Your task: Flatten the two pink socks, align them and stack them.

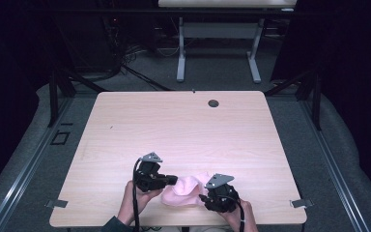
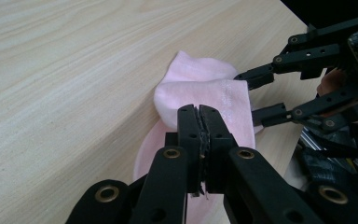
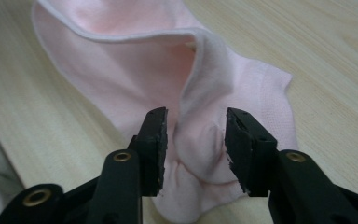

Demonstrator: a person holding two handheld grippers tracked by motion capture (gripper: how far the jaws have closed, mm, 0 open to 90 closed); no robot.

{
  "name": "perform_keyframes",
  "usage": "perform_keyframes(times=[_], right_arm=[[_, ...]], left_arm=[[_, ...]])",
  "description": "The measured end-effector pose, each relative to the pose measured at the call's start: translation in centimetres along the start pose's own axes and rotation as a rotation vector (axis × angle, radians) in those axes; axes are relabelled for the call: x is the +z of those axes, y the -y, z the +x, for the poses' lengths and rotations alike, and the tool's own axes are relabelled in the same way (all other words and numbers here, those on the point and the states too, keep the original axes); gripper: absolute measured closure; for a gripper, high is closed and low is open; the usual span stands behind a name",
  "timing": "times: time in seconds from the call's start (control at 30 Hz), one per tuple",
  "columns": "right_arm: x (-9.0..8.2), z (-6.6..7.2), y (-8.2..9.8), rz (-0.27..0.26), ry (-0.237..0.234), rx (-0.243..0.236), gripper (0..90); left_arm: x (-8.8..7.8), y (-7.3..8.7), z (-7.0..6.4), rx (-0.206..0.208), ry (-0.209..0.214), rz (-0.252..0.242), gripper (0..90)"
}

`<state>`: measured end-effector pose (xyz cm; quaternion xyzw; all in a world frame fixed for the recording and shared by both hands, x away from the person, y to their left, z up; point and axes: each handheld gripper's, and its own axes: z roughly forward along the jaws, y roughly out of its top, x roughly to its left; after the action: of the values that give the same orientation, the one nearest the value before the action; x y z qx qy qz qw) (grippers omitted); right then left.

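I see bare wooden table point(image 1: 183, 125) ahead and to both sides of my grippers, so I can pass freely anywhere there. The one obstacle is the pink sock point(image 1: 186, 190), bunched between my left gripper point(image 1: 173, 180) and right gripper point(image 1: 204, 198). They sit close, near the table's near edge, leaving little room between them.
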<state>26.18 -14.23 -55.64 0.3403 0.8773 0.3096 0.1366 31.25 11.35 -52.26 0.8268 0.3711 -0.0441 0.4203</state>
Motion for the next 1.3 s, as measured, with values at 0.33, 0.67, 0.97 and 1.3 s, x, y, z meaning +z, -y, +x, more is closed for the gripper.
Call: perform_keyframes(times=[0.33,0.67,0.97,1.3], right_arm=[[0.2,-0.8,0.4,-0.038,0.025,0.008,84.2],[-1.8,-1.1,-0.3,-0.072,0.001,0.000,84.1],[-2.5,-0.9,0.5,0.002,-0.083,-0.033,84.9],[-1.3,-1.0,1.1,0.075,-0.157,-0.016,81.4]], left_arm=[[0.0,0.6,1.0,-0.023,-0.031,0.053,88.4],[-0.4,0.3,1.1,-0.026,-0.044,0.079,88.4],[0.0,0.8,0.7,0.006,-0.085,0.148,88.2],[1.3,1.5,0.5,0.042,-0.139,0.194,86.6]])
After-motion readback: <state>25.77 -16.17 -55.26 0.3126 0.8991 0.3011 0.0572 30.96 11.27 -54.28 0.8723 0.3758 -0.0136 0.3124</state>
